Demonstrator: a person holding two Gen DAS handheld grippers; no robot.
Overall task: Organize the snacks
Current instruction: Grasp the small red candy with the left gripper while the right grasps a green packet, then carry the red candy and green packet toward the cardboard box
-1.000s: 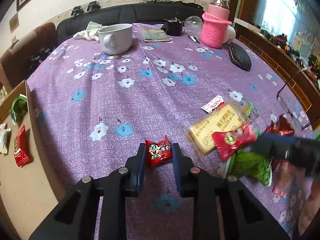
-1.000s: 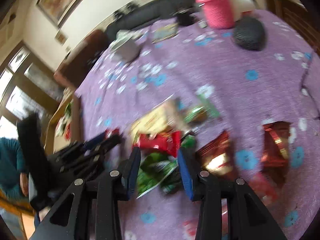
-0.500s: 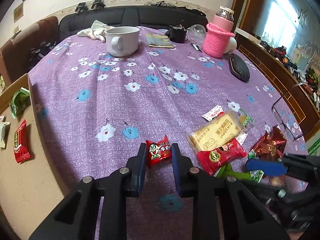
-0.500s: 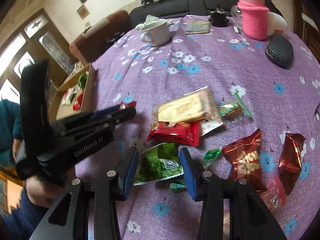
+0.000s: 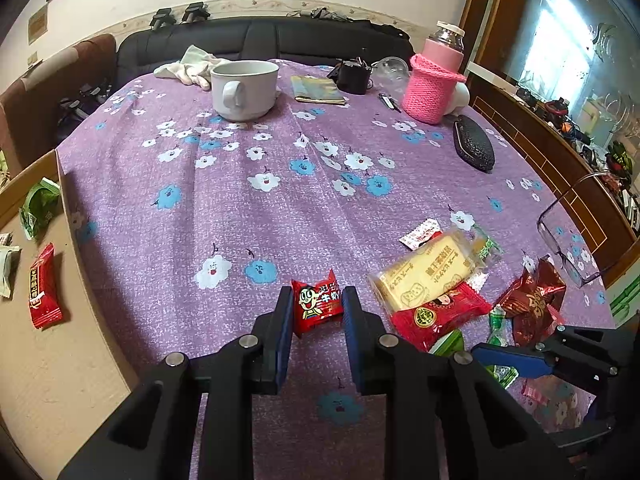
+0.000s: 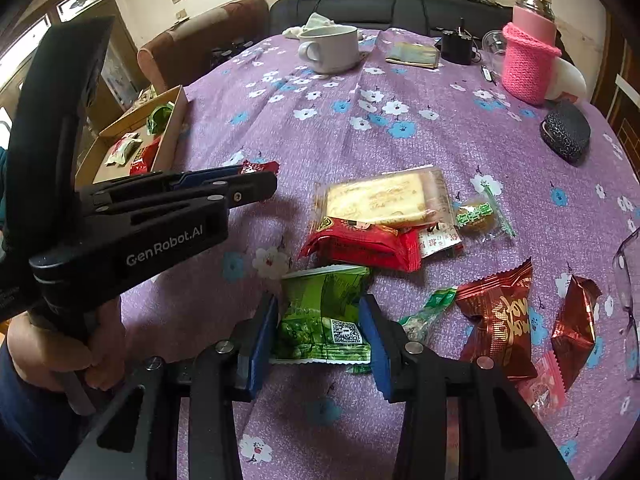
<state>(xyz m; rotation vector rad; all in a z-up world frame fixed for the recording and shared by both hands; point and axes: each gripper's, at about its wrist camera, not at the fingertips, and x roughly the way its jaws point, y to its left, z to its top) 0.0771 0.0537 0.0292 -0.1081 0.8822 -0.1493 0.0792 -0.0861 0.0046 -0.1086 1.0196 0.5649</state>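
The left gripper (image 5: pixel 316 310) was clamped on a small red candy packet with a cartoon face (image 5: pixel 317 306), held just above the purple flowered tablecloth (image 5: pixel 240 216). The right gripper (image 6: pixel 320 330) pinched a crinkly green foil snack pouch (image 6: pixel 322 316) at the near edge of the snack pile, with the shallow cardboard box (image 6: pixel 170 120) well off to the left. My worry was that the grip on the green pouch looked shallow, so the slick foil could slip out or drag the red wrapped bar (image 6: pixel 360 242) along with it.
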